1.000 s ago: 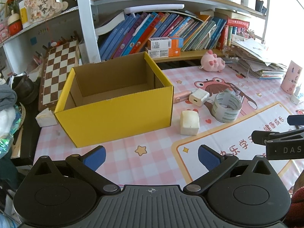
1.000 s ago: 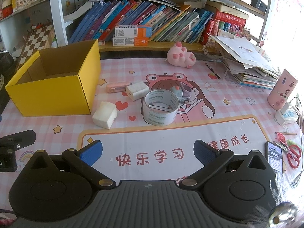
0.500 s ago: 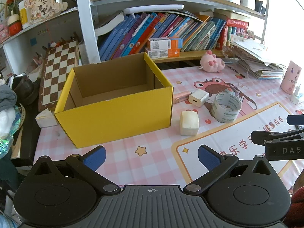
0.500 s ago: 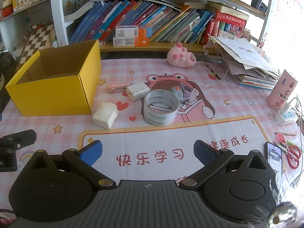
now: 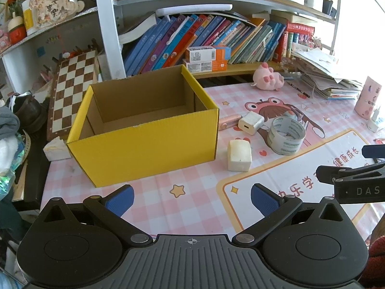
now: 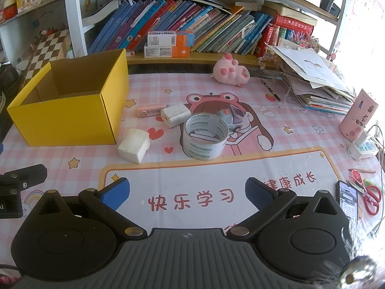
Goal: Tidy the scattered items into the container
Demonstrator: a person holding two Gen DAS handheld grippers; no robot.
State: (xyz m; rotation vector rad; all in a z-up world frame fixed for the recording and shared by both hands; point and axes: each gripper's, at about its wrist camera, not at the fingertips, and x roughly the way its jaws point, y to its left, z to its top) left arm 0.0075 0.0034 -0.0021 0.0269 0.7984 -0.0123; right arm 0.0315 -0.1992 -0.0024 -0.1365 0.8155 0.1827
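An open yellow cardboard box (image 5: 149, 144) (image 6: 72, 118) stands empty on the pink checked mat. To its right lie a white foam block (image 5: 239, 155) (image 6: 134, 145), a roll of clear tape (image 5: 286, 136) (image 6: 204, 139), a white charger cube (image 5: 250, 122) (image 6: 175, 114), a pink flat device (image 5: 227, 121) (image 6: 148, 110) and a small grey toy (image 6: 229, 118). My left gripper (image 5: 192, 198) is open and empty, in front of the box. My right gripper (image 6: 187, 192) is open and empty, in front of the tape.
A pink plush (image 6: 231, 71) lies at the back by the bookshelf (image 6: 192, 24). A paper stack (image 6: 317, 82), pink cylinder (image 6: 358, 115), phone (image 6: 347, 198) and red scissors (image 6: 371, 198) are at the right. A chessboard (image 5: 72, 89) leans at the left.
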